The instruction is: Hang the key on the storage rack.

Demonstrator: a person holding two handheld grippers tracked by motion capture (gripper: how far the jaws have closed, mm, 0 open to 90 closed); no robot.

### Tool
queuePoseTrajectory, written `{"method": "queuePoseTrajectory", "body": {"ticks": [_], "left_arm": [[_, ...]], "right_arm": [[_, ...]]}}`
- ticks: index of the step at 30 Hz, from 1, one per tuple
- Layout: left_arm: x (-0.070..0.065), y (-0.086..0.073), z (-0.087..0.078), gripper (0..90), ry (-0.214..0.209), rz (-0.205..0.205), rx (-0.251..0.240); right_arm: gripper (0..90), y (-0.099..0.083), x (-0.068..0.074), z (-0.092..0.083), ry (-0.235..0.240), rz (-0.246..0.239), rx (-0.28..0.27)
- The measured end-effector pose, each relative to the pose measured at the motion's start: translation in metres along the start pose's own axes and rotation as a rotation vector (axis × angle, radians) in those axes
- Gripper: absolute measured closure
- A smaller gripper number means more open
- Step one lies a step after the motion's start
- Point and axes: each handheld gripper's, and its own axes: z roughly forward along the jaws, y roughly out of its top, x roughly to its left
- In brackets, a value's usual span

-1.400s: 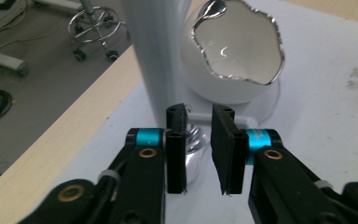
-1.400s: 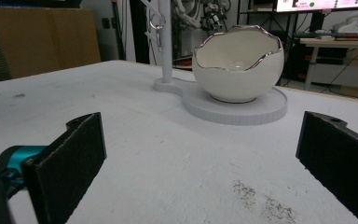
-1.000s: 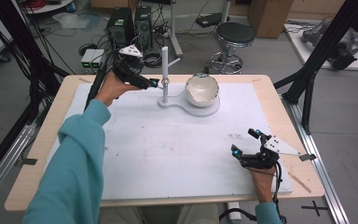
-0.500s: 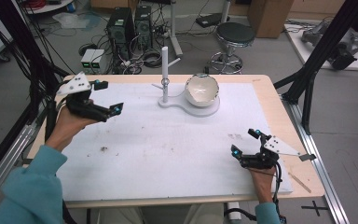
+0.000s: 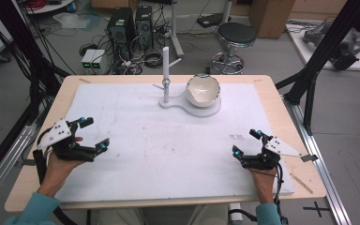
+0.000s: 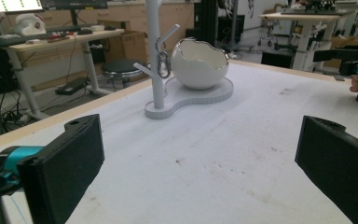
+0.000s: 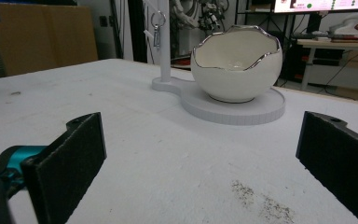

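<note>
A white stand (image 5: 166,70) with a tall post and short branches rises at the back middle of the table. A small metal ring clip (image 6: 162,63) hangs from one branch. On the stand's flat base (image 5: 214,109) sits a white egg-shaped bowl (image 5: 203,89) with a silver jagged rim, also seen close in the right gripper view (image 7: 235,65). My left gripper (image 5: 95,132) is at the front left, open and empty, far from the stand. At the front right, my right gripper (image 5: 245,142) is open too, with nothing between its jaws.
A white mat (image 5: 168,150) covers most of the wooden table (image 5: 42,187). Faint dark smudges mark the mat near both grippers. Behind the table's far edge are a black stool (image 5: 236,35), computer towers and cables on the floor.
My left gripper has drawn back from the stand's branch to the front left of the table, empty. The ring clip stays on the stand. The right gripper has not moved.
</note>
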Motion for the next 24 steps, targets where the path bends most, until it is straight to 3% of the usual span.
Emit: {"method": "queuePoseTrajectory", "body": {"ticks": [6, 14, 18, 22, 24], "left_arm": [[-0.01, -0.03, -0.015, 1.7, 0.038, -0.031, -0.047], [-0.011, -0.059, -0.024, 1.7, 0.092, -0.058, -0.085], [-0.012, -0.062, -0.024, 1.7, 0.097, -0.056, -0.084], [-0.014, -0.064, -0.029, 1.7, 0.12, -0.049, -0.141], [-0.015, -0.064, -0.028, 1.7, 0.123, -0.049, -0.137]], "right_arm": [[0.6, 0.0, 0.001, 0.0, -0.002, -0.005, 0.005], [0.6, 0.0, 0.002, 0.0, -0.002, -0.01, 0.003], [0.6, 0.0, 0.001, 0.0, -0.002, -0.012, 0.003], [0.6, 0.0, 0.002, 0.0, -0.003, -0.013, 0.003], [0.6, 0.0, 0.002, 0.001, -0.005, -0.019, 0.004]]}}
